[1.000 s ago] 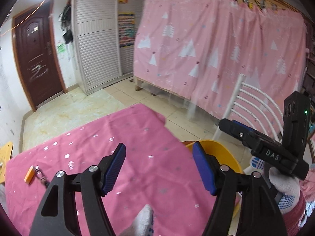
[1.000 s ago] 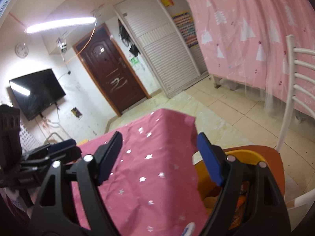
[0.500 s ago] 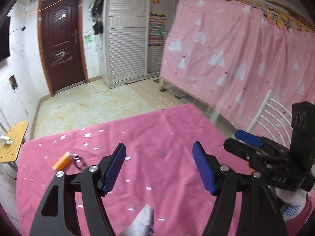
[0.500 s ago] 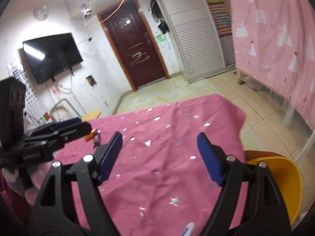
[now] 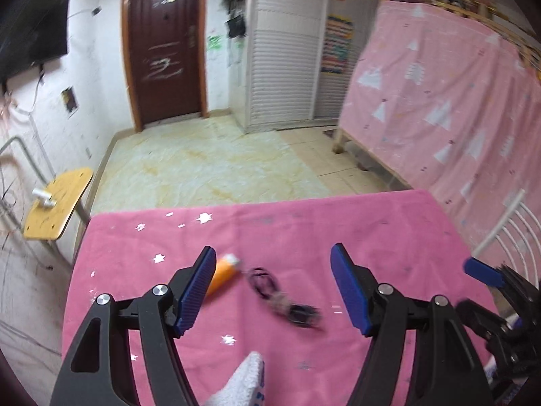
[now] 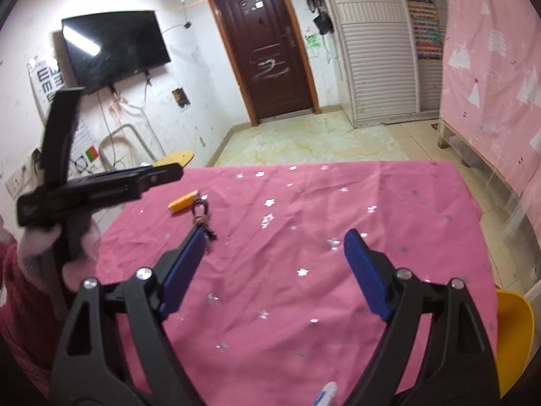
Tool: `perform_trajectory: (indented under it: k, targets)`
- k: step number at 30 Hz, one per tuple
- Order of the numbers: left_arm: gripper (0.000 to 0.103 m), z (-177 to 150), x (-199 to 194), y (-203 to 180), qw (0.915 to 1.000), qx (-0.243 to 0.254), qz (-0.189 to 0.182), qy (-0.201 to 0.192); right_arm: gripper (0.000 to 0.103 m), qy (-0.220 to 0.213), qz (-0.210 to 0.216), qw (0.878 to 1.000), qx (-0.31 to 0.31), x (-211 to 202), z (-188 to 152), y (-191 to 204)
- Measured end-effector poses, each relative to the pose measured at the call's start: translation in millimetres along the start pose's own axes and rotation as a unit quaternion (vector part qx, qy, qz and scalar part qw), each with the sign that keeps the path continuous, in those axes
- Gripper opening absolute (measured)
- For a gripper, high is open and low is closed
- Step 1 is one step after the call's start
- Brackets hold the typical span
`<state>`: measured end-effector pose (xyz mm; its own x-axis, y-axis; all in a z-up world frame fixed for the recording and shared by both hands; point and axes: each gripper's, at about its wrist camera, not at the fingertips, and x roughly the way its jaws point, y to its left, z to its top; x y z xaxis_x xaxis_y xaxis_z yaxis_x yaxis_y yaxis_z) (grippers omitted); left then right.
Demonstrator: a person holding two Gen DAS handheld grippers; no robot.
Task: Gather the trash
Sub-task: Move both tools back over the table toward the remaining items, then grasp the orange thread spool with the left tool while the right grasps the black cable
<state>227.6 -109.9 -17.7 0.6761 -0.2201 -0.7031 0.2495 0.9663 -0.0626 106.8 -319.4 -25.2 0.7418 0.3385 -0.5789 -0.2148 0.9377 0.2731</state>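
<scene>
A pink star-printed tablecloth point(image 5: 355, 237) covers the table and fills the lower half of both wrist views, with pale tiled floor point(image 5: 209, 165) beyond it, a dark brown door point(image 5: 162, 44) in the far wall and a pink tree-patterned curtain point(image 5: 449, 101) along the right side. A television point(image 6: 115, 47) hangs on the left wall in the right wrist view, and the rim of a yellow bin point(image 6: 514, 331) shows past the table's right edge, low at that view's right border.

The left gripper point(image 5: 273, 286) hovers over the cloth with its blue pads spread wide and nothing between them. The right gripper point(image 6: 275, 272) is likewise released, its jaws wide apart over bare cloth and holding nothing.

The trash lies on the left part of the table. A small orange tube point(image 5: 223, 275) rests flat on the cloth; in the left wrist view it sits just beside the tip of the left finger, partly hidden behind that pad, inside the gap but not touched as far as the blur allows. Right next to it, a dark tangled cord point(image 5: 280, 297) stretches across the cloth between the two left fingers, nearer the left one, blurred by motion. In the right wrist view the same tube point(image 6: 184, 202) and cord point(image 6: 201, 218) lie ahead and to the left of the right gripper, outside its jaws, the cord's near end just past the tip of its left finger.
</scene>
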Motion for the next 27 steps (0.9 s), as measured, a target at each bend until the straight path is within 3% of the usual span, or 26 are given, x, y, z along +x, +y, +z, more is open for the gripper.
perform_trajectory:
  k: [9, 15, 22, 27]
  targets:
    - [0.062, -7, 29, 44, 0.9975, -0.03, 0.058, 0.028, 0.082, 0.028, 0.008, 0.999, -0.028, 25, 2, 26]
    - [0.06, -12, 51, 52, 0.9967, -0.027, 0.054, 0.055, 0.085, 0.042, 0.013, 0.998, -0.054, 41, 2, 49]
    - [0.042, -18, 70, 52, 0.9957, -0.014, 0.049, 0.077, 0.086, 0.055, 0.024, 0.996, -0.07, 58, 5, 62]
    - [0.029, -21, 71, 48, 0.9957, -0.007, 0.06, 0.07, 0.086, 0.063, 0.03, 0.994, -0.084, 70, 10, 73]
